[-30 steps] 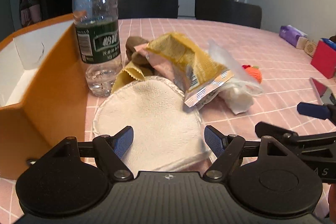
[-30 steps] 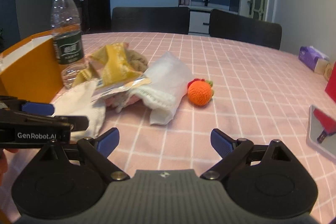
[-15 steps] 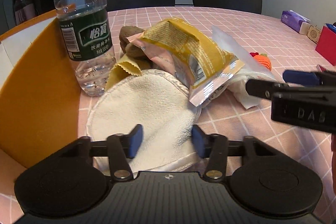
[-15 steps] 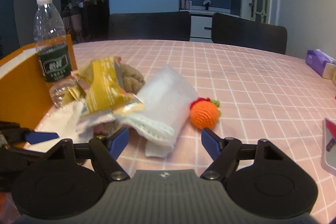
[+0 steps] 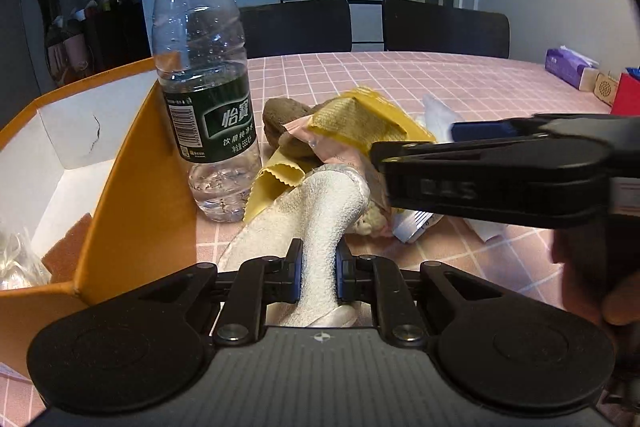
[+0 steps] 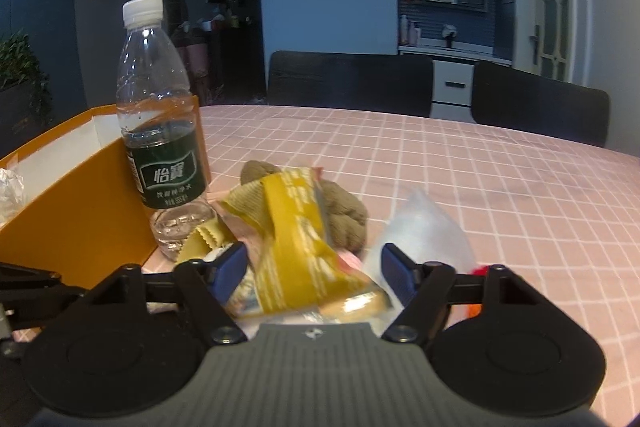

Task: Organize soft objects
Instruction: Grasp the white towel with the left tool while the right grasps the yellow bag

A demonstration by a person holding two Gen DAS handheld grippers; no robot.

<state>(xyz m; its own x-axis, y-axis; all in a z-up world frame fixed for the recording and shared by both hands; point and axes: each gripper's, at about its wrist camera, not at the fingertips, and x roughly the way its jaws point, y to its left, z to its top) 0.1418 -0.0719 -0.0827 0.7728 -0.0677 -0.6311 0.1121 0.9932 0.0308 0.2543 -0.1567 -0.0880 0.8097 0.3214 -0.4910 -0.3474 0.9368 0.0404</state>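
- The left gripper [image 5: 318,277] is pinching the white fluffy cloth [image 5: 320,211], near the orange box [image 5: 136,195].
- The right gripper [image 6: 314,273] is spreading wide around the yellow snack packet [image 6: 296,247], right of the water bottle [image 6: 160,131].

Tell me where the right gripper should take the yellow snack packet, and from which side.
Across the yellow snack packet's near, flat crimped end, coming in level from the front. That end already lies between the open right gripper's fingers, and it sticks out free of the white cloth pinched by the left gripper.
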